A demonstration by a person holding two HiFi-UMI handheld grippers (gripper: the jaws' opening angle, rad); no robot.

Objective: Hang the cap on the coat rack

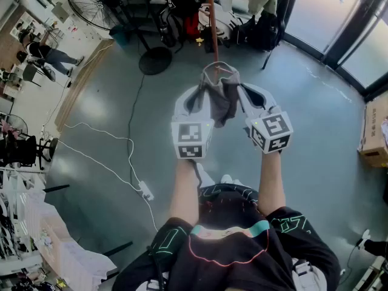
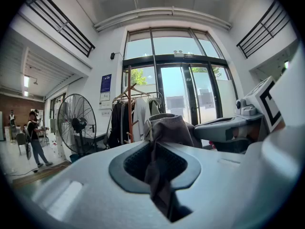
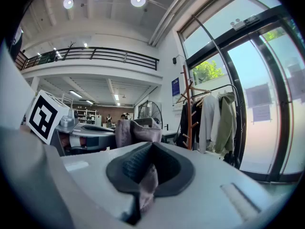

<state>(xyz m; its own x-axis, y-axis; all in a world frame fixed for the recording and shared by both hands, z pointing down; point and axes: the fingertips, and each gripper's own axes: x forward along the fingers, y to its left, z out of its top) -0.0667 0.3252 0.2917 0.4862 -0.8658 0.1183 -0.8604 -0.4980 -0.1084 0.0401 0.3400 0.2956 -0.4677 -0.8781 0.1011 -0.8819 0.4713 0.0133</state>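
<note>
A grey-brown cap (image 1: 219, 96) hangs between my two grippers, held up in front of me. My left gripper (image 1: 197, 102) is shut on the cap's left edge, and the fabric (image 2: 159, 168) runs down between its jaws. On the other side, my right gripper (image 1: 242, 99) is shut on the right edge, with cloth (image 3: 145, 187) pinched in its jaws. The wooden coat rack (image 1: 211, 17) stands just beyond the cap, its pole rising past it. In the left gripper view the coat rack (image 2: 129, 104) carries several garments. It also shows as the coat rack (image 3: 187, 113) in the right gripper view.
A large standing fan (image 1: 115, 5) is at the back left, with its round base (image 1: 155, 60) on the floor. A white cable and power strip (image 1: 144, 190) lie on the floor to my left. Glass doors (image 1: 339, 23) are to the right, a cardboard box (image 1: 374, 132) at the far right.
</note>
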